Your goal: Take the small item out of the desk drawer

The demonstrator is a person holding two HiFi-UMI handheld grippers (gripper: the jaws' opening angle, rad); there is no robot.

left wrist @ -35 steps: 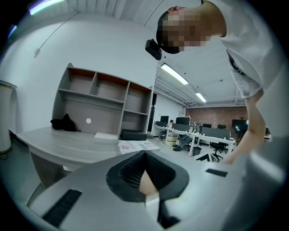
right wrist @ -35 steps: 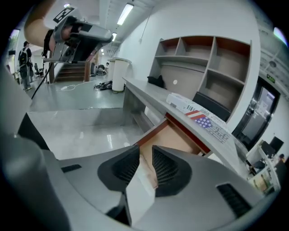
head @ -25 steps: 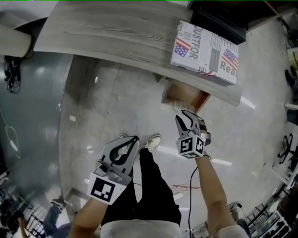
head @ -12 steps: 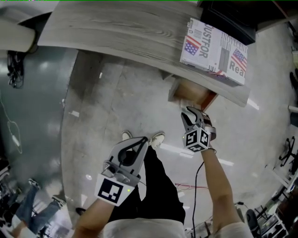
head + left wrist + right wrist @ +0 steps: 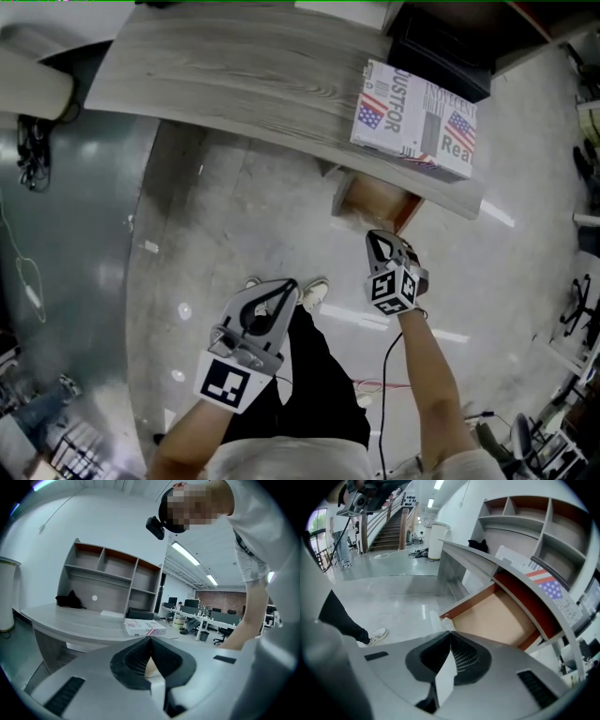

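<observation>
Small white item (image 5: 440,620): there it is, a pale scrap standing right at the tips of the right gripper (image 5: 450,633), at the near left corner of the open drawer (image 5: 497,616). Those jaws have just been closing and now they're pressed tight together, the pads meeting along one line. Whether the tips actually nip the scrap, I can't tell from here.

The drawer's tan floor shows behind it, with reddish-brown walls around. The drawer sticks out from under the grey wood-grain desk (image 5: 244,75). In the head view the right gripper sits just short of the drawer's front, pointing steeply down at it. On the desktop right above the drawer lies a flat box printed with flags (image 5: 417,117).

Over on the other side, the left gripper (image 5: 150,639) is closed too, jaws together with nothing between them. It's held low beside the person's black trouser leg (image 5: 309,375), well apart from the desk. A white shoe (image 5: 314,292) shows just past its tips on the polished grey floor (image 5: 234,216). At the desk's far side stands an open shelf unit (image 5: 112,571).
</observation>
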